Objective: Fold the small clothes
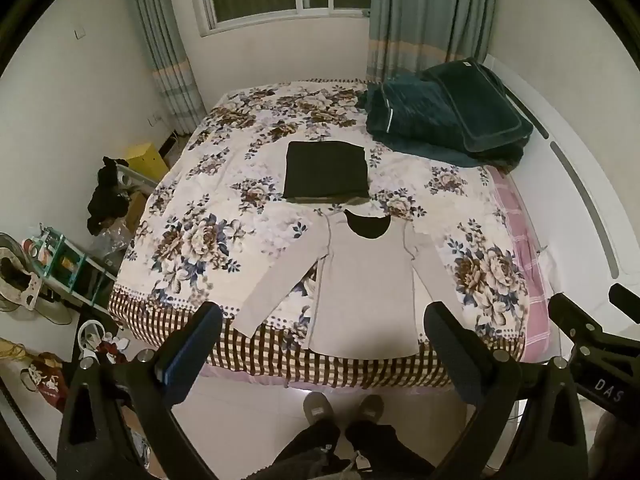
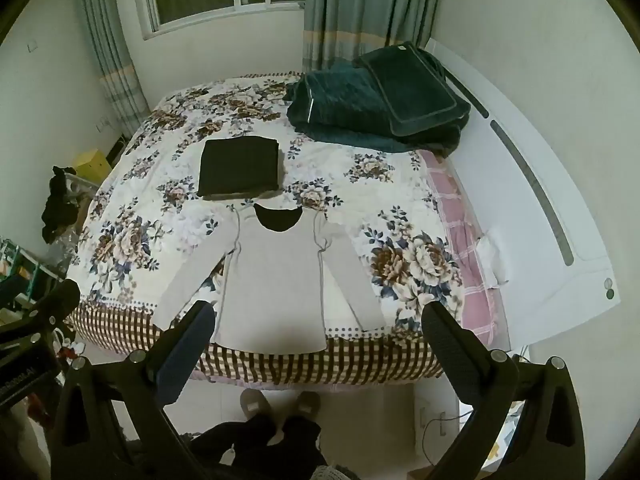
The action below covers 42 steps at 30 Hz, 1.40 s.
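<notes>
Both the left hand-held gripper (image 1: 322,344) and right hand-held gripper (image 2: 318,340) hang wide open, empty. The grey long-sleeved top (image 1: 360,280) lies at the bed's (image 1: 200,216) near edge; a careless tug probably slides it off.

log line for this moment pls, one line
stage: pre-fold | left gripper: open, empty | right gripper: open, empty | grey long-sleeve top: flat on bed, sleeves out | black folded garment: beyond collar
</notes>
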Tool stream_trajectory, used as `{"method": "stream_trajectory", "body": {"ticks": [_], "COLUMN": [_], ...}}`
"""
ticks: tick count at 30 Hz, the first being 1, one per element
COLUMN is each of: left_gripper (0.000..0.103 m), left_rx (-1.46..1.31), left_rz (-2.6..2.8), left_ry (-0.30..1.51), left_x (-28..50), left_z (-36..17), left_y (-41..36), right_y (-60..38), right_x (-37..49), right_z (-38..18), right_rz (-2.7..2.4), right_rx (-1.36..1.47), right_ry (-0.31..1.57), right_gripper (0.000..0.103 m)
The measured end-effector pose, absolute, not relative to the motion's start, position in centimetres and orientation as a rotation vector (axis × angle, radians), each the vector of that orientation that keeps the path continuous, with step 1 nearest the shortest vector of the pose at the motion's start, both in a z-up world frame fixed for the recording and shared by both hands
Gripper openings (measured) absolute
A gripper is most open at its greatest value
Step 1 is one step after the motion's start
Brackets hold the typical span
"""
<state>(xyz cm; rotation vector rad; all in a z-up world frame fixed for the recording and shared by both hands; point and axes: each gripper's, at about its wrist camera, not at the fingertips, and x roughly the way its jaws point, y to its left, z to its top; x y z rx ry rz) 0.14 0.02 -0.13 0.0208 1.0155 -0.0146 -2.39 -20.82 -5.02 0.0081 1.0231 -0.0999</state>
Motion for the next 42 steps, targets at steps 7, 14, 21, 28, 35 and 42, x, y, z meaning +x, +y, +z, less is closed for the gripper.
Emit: {"method": "stream_trajectory", "body": {"ticks": [7, 14, 21, 28, 35, 42], "left_gripper": [0.103, 0.103, 0.103, 0.103, 0.103, 0.103], "left_rx": [0.036, 0.035, 0.039, 0.040, 0.042, 0.043], "left_rz": [-0.004, -0.005, -0.003, -0.003, 0.000, 0.000], "left_ry": [0.989, 0.984, 0.986, 0.987, 0.989, 0.990], "left_x": [0.1, 0.1, 0.0, 0.1, 0.5, 0.6], "left_z": [-0.1, 1.1, 1.0, 1.0, 0.9, 1.0], "left_y": [-0.2, -0.2, -0.3, -0.3, -0.4, -0.4], "right_y": [-20.8, -20.8, -20.9, -21.0, -20.9, -20.9], "right_x": [-2.5, -2.0, -2.0, -2.0, -2.0, -2.0], "right_z": [-4.5, -3.9, -4.2, -4.2, -4.1, -4.0], "right_rz": [-0.108, -0.103, -0.104, -0.102, -0.100, -0.101], "right_rx": [-0.001, 0.006, 0.006, 0.005, 0.005, 0.004], "right_ry": [1.017, 1.013, 1.014, 1.015, 1.017, 1.017], "right_gripper": [0.103, 0.103, 0.103, 0.103, 0.103, 0.103]}}
